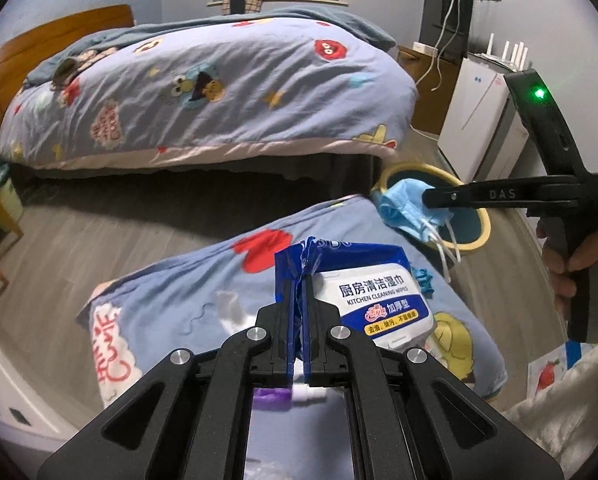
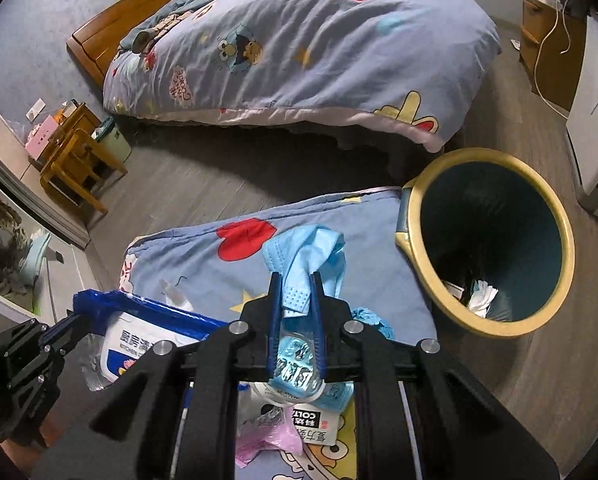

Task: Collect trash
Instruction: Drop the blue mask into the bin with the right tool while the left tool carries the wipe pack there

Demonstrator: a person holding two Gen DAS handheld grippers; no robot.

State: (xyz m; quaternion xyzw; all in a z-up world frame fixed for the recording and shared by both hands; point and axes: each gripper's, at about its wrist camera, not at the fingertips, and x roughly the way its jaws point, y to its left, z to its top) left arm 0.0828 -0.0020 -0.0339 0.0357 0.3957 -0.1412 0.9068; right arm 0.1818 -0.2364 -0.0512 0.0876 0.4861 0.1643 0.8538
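My left tongs are pinched tight on the crumpled top edge of a blue-and-white plastic pack of kitchen cleaning wipes, which hangs from them above the blue cartoon-print bedding in front of me. My right tongs are pressed together on a crumpled light-blue disposable face mask; seen from the left wrist, the mask dangles with its white ear loops over the near rim of the round waste bin with a yellow rim and dark teal inside. The bin stands on the grey wood floor just right of the bedding, with some white paper scraps at its bottom. More litter lies under my right tongs: a pink plastic wrapper and a small white medicine box. A bed with a matching quilt stands far across the floor.
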